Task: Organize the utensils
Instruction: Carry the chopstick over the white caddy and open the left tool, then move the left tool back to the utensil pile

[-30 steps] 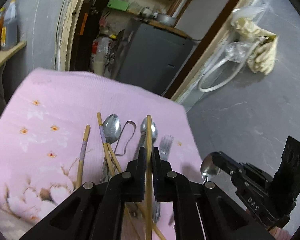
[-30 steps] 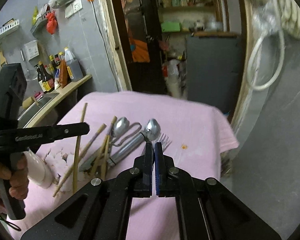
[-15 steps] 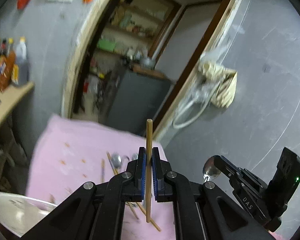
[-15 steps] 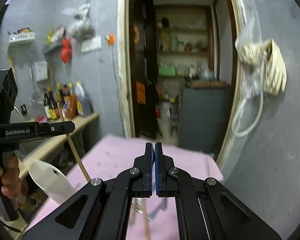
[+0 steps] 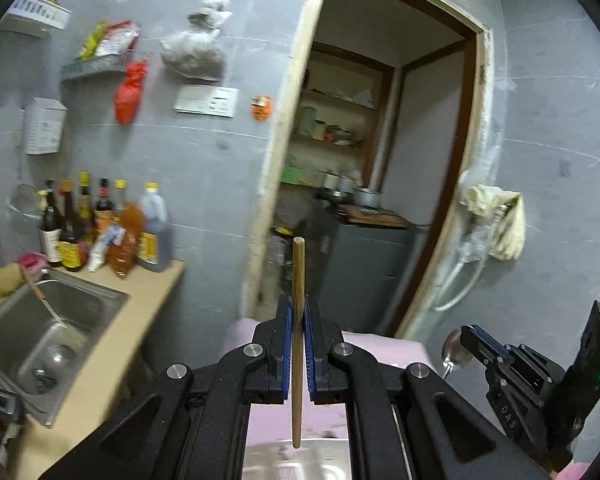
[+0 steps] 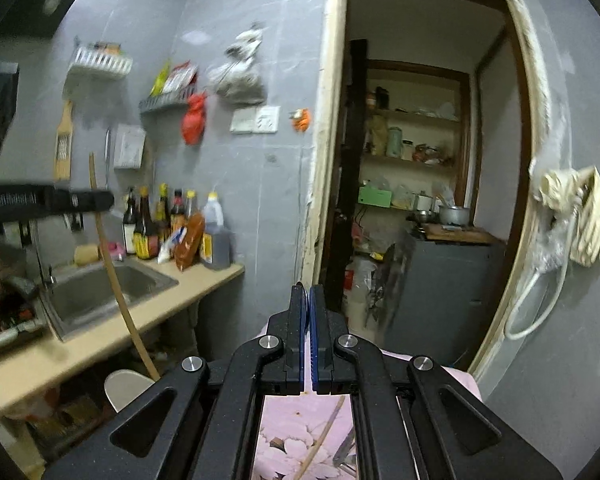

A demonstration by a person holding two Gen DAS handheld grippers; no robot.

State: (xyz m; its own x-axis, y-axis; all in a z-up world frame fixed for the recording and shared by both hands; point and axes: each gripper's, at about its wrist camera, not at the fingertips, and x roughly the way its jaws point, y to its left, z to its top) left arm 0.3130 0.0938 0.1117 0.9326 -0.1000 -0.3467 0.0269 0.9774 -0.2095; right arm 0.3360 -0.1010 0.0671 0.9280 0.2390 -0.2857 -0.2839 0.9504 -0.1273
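- The left gripper [image 5: 297, 344] is clenched on a single wooden chopstick [image 5: 298, 320], pinched between its blue pads [image 5: 286, 352] at about mid-length, held up in the air and clear of the pink floral cloth [image 5: 384, 342].
- The chopstick's long axis stands nearly upright, crosswise to the fingers: one end points up past the fingertips toward the doorway [image 5: 380, 160], the other hangs down over a pale or metallic vessel [image 5: 296, 464] at the bottom edge of the left wrist view. What that vessel is I cannot tell.
- The right gripper [image 5: 466, 340] is clamped on a metal spoon [image 5: 454, 350]. The left wrist view shows the bowl sticking out in front of its fingertips with the stem running down; in its own camera the jaws look pressed together, with only a sliver of metal at the tip.
- More chopsticks [image 6: 324, 436] lie on the cloth below the right gripper, not yet sorted.
- Risk: the grip on the chopstick is a narrow pinch on a smooth, round stick, so a fast swing could let it pivot between the pads or slide out lengthwise.
- Risk: the long free ends could catch the vessel rim, or the counter edge [image 5: 112, 344] beside the sink [image 5: 60, 320], and be levered loose.
- Risk: the two grippers are close together, so the spoon and chopstick could knock each other if both swing to the same place.
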